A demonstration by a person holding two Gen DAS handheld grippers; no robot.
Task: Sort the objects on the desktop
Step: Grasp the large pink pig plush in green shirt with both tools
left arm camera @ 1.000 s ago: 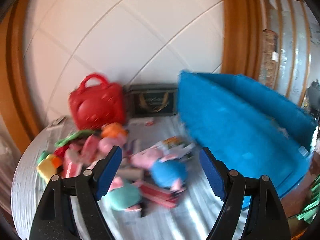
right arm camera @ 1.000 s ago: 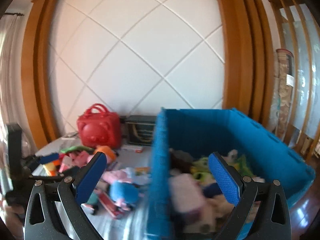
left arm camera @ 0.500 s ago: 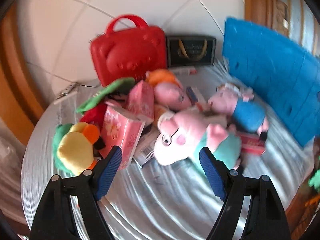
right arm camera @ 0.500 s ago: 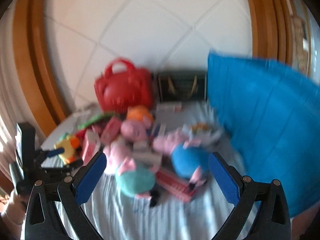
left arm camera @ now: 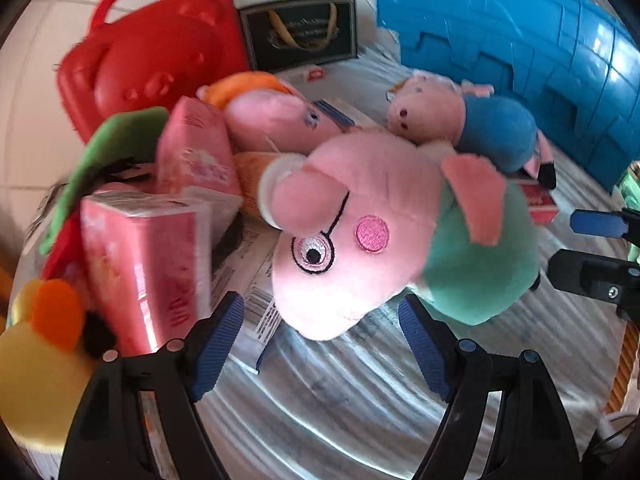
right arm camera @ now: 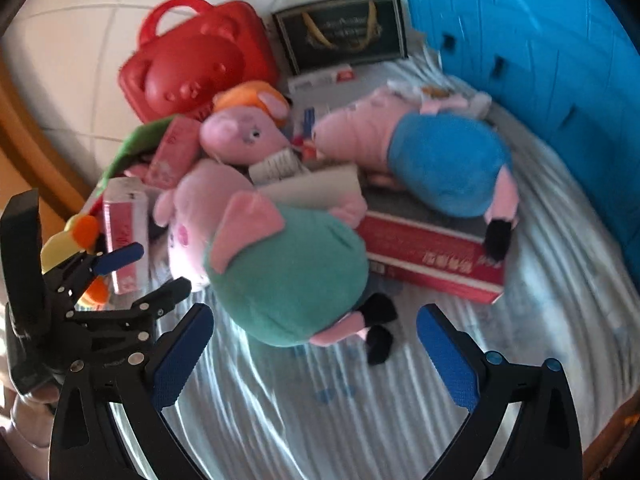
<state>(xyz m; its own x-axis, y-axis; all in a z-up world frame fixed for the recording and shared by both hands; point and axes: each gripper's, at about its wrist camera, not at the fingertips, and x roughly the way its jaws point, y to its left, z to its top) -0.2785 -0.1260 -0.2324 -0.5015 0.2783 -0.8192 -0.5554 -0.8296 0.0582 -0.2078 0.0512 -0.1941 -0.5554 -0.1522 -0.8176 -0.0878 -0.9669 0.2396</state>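
Observation:
A pink pig plush in a green dress [left arm camera: 372, 236] lies on the striped table, just ahead of my open left gripper [left arm camera: 320, 332]. It also shows in the right wrist view [right arm camera: 280, 264], just ahead of my open right gripper [right arm camera: 312, 344]. A pig plush in blue [right arm camera: 436, 160] lies on a red box [right arm camera: 432, 256]. A third pig plush with an orange top [right arm camera: 244, 128] lies behind. Pink boxes [left arm camera: 144, 256] stand at the left. Both grippers are empty.
A blue bin [right arm camera: 552, 40] stands at the right, its wall [left arm camera: 520, 40] close to the toys. A red bear-shaped case [left arm camera: 152, 56] and a dark gift bag [left arm camera: 300, 32] stand by the wall. A yellow and orange plush [left arm camera: 44, 344] lies at the far left.
Both grippers have swung away from the bin and moved down close to the toy pile. The pig in green now fills the space just ahead of both grippers.

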